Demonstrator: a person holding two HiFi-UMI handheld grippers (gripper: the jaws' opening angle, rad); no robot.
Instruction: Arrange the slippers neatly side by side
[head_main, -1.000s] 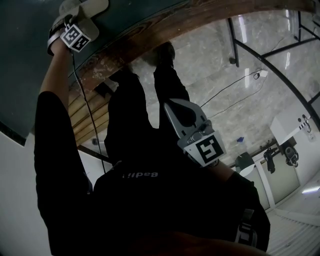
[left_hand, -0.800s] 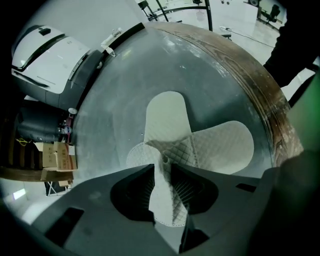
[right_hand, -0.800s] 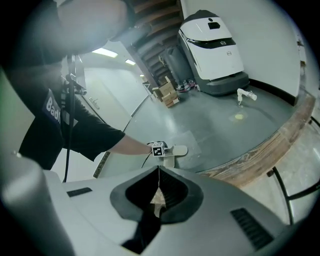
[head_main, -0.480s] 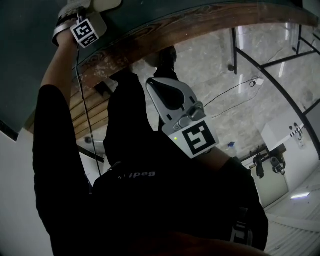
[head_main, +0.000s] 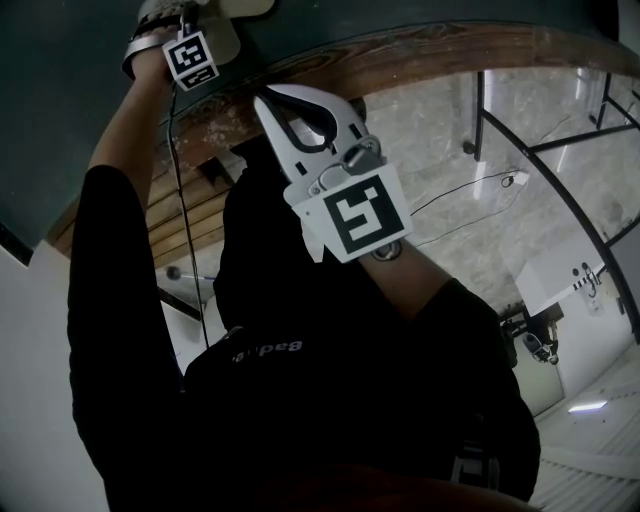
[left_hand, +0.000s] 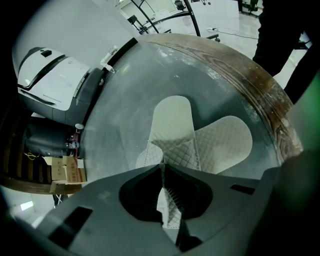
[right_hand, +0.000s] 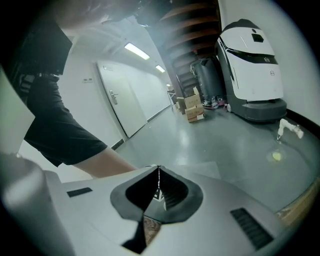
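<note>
Two white quilted slippers lie crossed on the round grey table (left_hand: 260, 85). One slipper (left_hand: 171, 117) points away from me and the other (left_hand: 227, 142) fans out to its right. My left gripper (left_hand: 162, 166) has just been closing, and its jaws are now shut on the near quilted edge of the first slipper. In the head view its marker cube (head_main: 190, 58) sits at the top left beside a pale slipper (head_main: 245, 6). My right gripper (head_main: 264, 98) is shut and holds nothing. It hangs at the table's wooden rim (head_main: 400, 55), right of the left hand.
A white and grey floor machine (left_hand: 55, 80) (right_hand: 252, 65) stands beyond the table, with cardboard boxes (left_hand: 67, 172) next to it. A black metal frame (head_main: 540, 150) and a cable (head_main: 470, 190) are on the marble floor to the right.
In the head view my right gripper has swung up and left, from beside my legs to the table's rim. The left gripper has stayed at the slipper.
</note>
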